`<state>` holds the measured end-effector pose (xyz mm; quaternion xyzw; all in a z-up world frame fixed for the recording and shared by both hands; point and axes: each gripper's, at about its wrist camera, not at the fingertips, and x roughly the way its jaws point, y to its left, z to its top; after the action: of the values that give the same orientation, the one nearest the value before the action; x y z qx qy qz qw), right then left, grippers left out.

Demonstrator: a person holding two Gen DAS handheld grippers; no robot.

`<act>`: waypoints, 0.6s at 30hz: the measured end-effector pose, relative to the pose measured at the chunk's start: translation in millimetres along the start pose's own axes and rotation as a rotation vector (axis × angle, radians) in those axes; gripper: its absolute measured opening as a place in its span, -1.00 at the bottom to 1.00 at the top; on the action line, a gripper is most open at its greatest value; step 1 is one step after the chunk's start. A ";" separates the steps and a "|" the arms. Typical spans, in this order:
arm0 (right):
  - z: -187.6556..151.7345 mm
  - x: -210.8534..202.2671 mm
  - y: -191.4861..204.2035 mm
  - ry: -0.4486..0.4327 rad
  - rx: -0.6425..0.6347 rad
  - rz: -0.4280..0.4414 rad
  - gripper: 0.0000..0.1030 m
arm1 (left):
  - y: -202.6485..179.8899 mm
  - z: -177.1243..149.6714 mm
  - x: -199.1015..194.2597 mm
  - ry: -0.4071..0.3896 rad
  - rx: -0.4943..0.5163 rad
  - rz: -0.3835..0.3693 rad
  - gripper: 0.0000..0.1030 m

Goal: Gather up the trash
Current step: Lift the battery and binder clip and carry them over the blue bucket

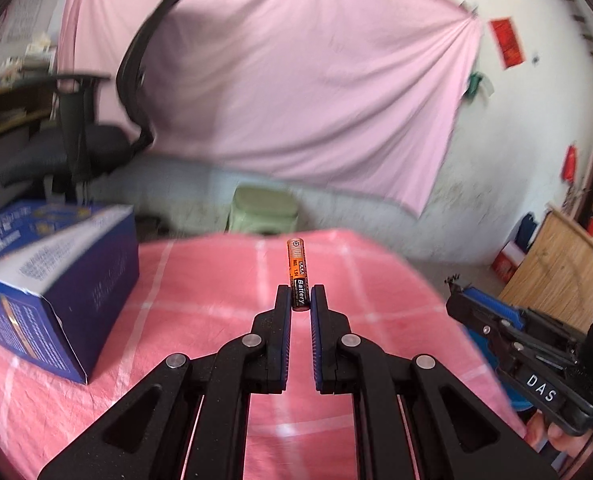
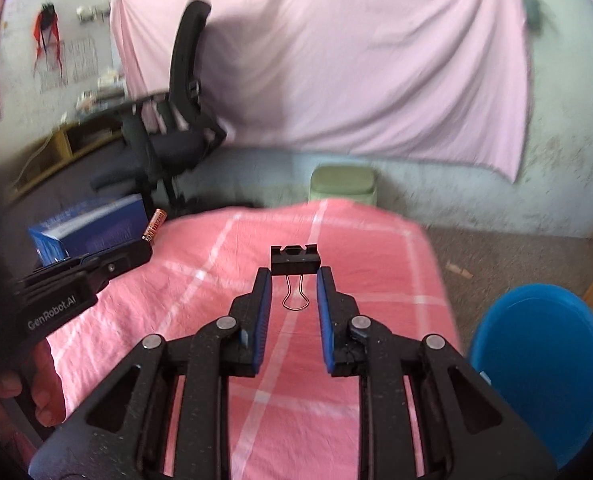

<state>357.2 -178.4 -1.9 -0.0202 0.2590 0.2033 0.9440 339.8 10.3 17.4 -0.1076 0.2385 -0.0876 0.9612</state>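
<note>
Two hand-held grippers were raised above a table draped in a pink checked cloth (image 1: 200,320). Left gripper (image 1: 300,298): jaws nearly closed, pads clamped on the lower end of an orange-and-black battery (image 1: 297,272), which stood upright between the fingertips and clear of the cloth. Right gripper (image 2: 294,280): jaws part-way open, with a black binder clip (image 2: 295,261) at the fingertips; the clip's black body lay across the tips and its wire handle pointed back between the fingers. Whether the pads pressed on the clip could not be told, as its body sat just beyond them. Seen from the left wrist, the right gripper entered from the right edge of the table. A blue carton (image 1: 56,288) lay on its side at the table's left edge. A blue bin (image 2: 544,364) stood on the floor beside the table's right edge. Beyond the far edge were a green bin (image 2: 342,186), a black office chair (image 2: 176,120), and a pink sheet (image 2: 336,60) hung on the wall.
</note>
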 end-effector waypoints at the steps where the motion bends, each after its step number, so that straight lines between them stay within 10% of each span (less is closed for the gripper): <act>1: -1.1 -10.0 -1.0 -0.038 -0.001 -0.012 -0.08 | -5.2 -0.6 -7.5 -0.039 0.011 -0.009 -0.87; 18: -5.3 -102.1 -17.5 -0.411 0.020 -0.146 -0.07 | -73.3 4.8 -70.1 -0.337 0.112 -0.154 -0.87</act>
<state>281.6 -233.3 43.1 0.0122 0.0607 0.1319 0.9893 272.4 -44.0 70.6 -0.0848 0.0601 -0.1547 0.9825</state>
